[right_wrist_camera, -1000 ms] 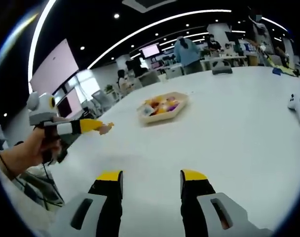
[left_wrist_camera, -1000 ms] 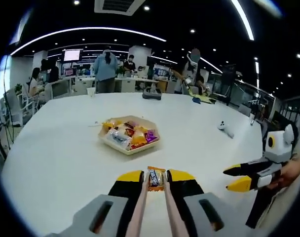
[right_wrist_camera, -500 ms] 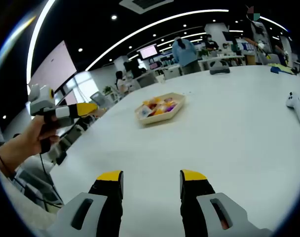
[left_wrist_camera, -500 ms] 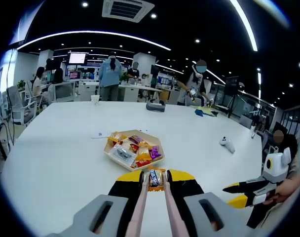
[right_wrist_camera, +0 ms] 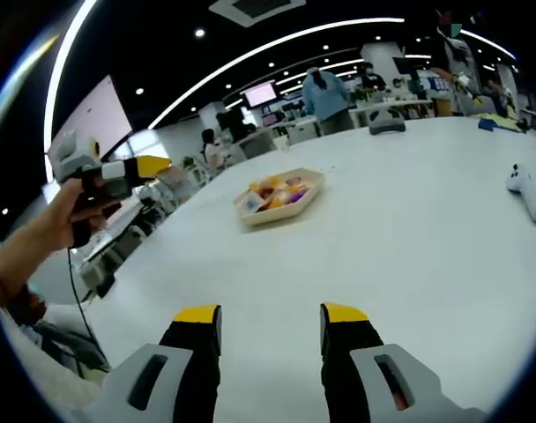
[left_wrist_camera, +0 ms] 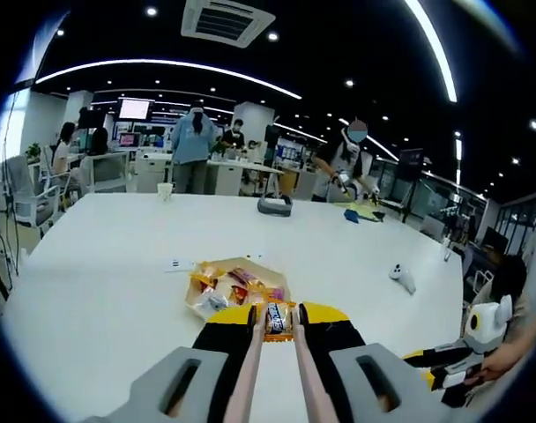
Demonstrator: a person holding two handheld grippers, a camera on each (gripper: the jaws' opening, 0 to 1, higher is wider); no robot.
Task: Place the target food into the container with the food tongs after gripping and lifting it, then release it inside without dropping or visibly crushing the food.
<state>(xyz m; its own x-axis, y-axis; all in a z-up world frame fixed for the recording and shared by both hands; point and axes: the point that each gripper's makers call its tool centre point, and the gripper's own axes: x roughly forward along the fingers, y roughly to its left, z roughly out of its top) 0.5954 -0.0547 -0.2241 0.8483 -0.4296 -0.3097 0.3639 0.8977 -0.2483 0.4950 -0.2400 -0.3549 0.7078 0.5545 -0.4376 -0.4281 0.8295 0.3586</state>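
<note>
Candy bar (left_wrist_camera: pixel 278 319) in an orange wrapper sits pinched between the yellow-tipped jaws of the left gripper (left_wrist_camera: pixel 278 315), whose jaws stand close together on it. In the left gripper view this wrapped snack hangs just in front of the near edge of the hexagonal tray (left_wrist_camera: pixel 197 304), a pale container already holding a heap of mixed wrapped sweets (left_wrist_camera: pixel 235 285); whether the bar is over the tray or only before it cannot be told. The tray rests on a broad white table (left_wrist_camera: pixel 100 264). The right gripper (left_wrist_camera: pixel 444 370) shows at the lower right of that view, held in a hand (left_wrist_camera: pixel 502 357).

In the right gripper view the right gripper (right_wrist_camera: pixel 271 315) has its jaws spread wide with nothing between them, above bare tabletop. The tray (right_wrist_camera: pixel 279 196) lies well ahead of it. The left gripper (right_wrist_camera: pixel 131 167) shows at the left, held up by a hand (right_wrist_camera: pixel 70 211). A white controller (right_wrist_camera: pixel 521 187) lies far right on the table.
</note>
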